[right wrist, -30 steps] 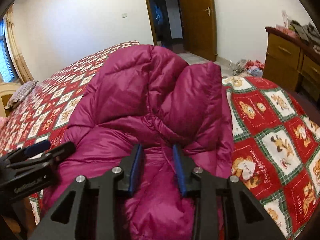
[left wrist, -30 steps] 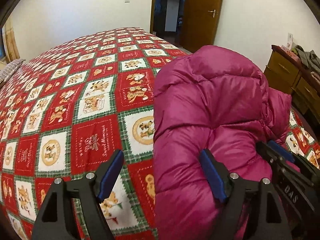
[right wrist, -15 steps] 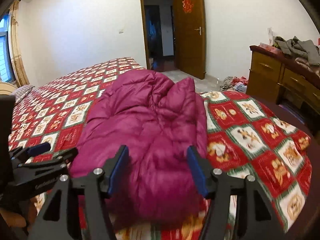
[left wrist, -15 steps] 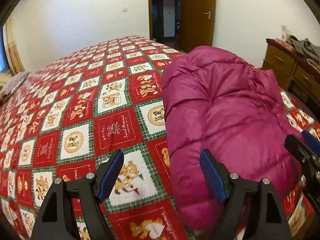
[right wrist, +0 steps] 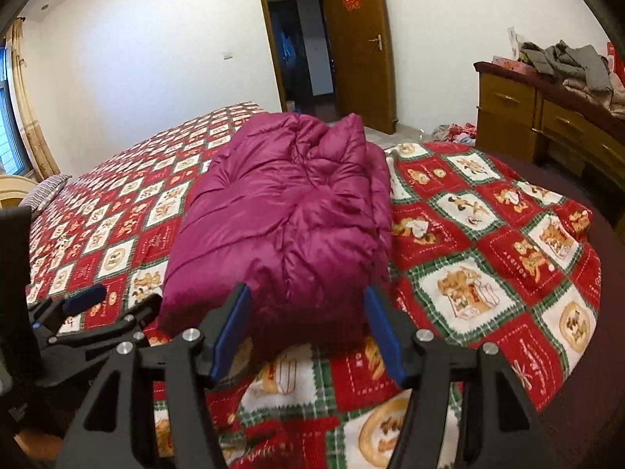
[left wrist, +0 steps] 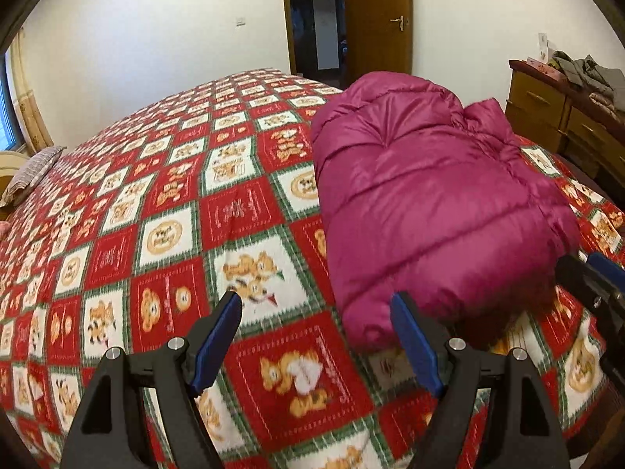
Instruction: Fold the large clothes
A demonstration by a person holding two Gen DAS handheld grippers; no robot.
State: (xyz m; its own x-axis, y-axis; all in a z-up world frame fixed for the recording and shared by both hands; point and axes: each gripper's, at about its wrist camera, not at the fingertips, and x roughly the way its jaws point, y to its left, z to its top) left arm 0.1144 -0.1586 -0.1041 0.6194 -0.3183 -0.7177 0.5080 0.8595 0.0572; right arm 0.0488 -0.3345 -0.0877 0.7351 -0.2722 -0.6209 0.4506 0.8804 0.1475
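Observation:
A magenta puffer jacket (left wrist: 425, 203) lies folded into a thick bundle on the bed; it also shows in the right wrist view (right wrist: 289, 226). My left gripper (left wrist: 316, 346) is open and empty, held above the bedspread just short of the jacket's near left corner. My right gripper (right wrist: 306, 332) is open and empty, just in front of the jacket's near edge, not touching it. The right gripper's tips show at the right edge of the left wrist view (left wrist: 593, 285). The left gripper shows at the left of the right wrist view (right wrist: 93, 312).
The bed carries a red, white and green patchwork bedspread (left wrist: 164, 234) with bear prints. A wooden dresser (right wrist: 547, 125) piled with clothes stands at the right. An open wooden door (right wrist: 359, 47) is behind the bed. A pillow (left wrist: 31, 172) lies far left.
The right gripper opened and let go of the jacket. Both grippers pulled back from the jacket towards the near edge of the bed, and the jacket settled flat.

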